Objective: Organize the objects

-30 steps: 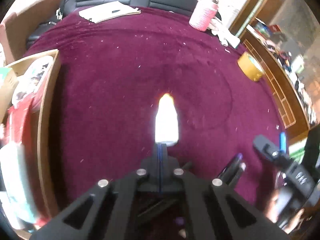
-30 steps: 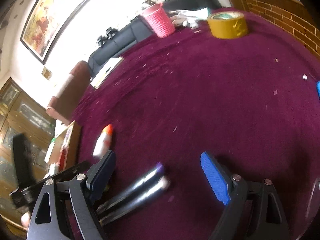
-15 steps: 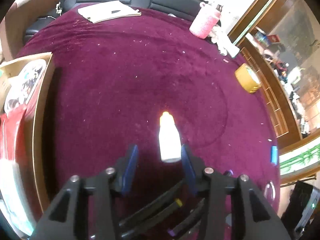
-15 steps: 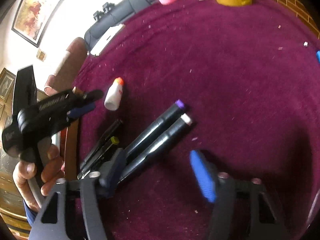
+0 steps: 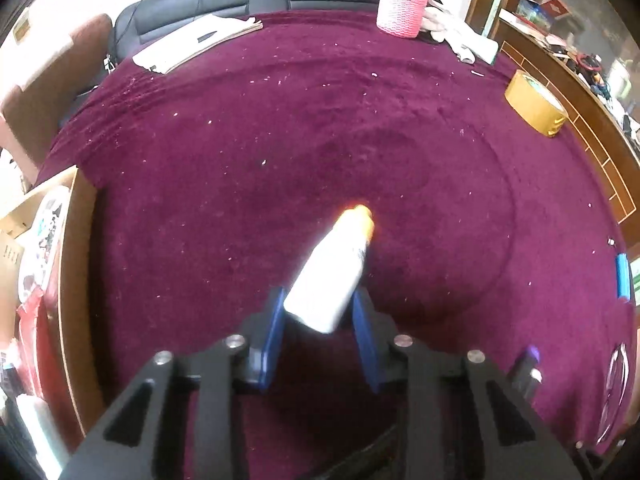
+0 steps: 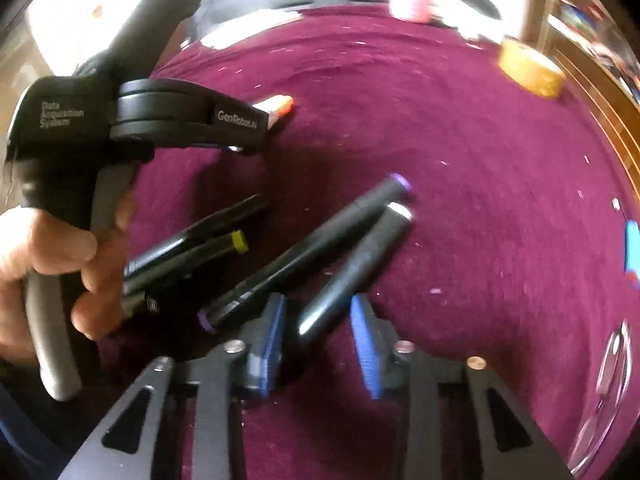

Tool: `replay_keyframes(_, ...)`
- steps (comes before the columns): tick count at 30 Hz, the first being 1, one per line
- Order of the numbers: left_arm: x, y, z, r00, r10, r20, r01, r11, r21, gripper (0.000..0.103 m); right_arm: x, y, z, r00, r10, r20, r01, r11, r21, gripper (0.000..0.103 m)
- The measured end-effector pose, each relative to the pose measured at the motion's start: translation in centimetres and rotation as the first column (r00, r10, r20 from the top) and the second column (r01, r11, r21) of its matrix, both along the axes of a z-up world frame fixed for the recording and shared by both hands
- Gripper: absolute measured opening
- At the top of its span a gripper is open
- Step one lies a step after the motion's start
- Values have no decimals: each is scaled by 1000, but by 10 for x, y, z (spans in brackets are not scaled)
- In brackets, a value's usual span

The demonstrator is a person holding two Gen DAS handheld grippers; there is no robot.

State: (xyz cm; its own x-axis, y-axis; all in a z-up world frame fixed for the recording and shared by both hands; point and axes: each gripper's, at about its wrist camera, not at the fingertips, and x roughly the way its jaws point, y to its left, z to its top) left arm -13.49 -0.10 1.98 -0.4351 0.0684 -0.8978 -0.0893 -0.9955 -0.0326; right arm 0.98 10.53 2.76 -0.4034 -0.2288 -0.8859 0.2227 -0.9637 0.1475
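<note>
Both grippers slid in since before: left gripper [image 5: 318,320] closing on one white glue bottle [image 5: 330,276] tilted toward 1 o'clock, right gripper [image 6: 318,326] closing around one of four markers [image 6: 352,264] on the maroon cloth [image 5: 280,152], pads not quite touching.

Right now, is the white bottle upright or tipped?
Tipped. The white bottle leans between the left tool's closing pads, base near them, orange cap aimed away and right over the cloth.

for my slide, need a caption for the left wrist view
Left gripper closing on a tilted white glue bottle over the maroon cloth.
</note>
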Motion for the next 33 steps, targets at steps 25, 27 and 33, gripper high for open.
replay_keyframes(25, 93, -56, 56, 986, 62, -156, -20, 966, 258, 26, 2, 19, 29, 998, 14, -60, -30, 962, -271, 17)
replay_keyframes(27, 104, -64, 62, 982, 71, -176, -20, 961, 274, 26, 3, 8, 35, 997, 37, -68, -55, 960, -275, 17)
replay_keyframes(33, 133, -102, 82, 964, 127, -234, -50, 950, 309, 26, 3, -26, 50, 991, 112, -67, -127, 941, -312, 17)
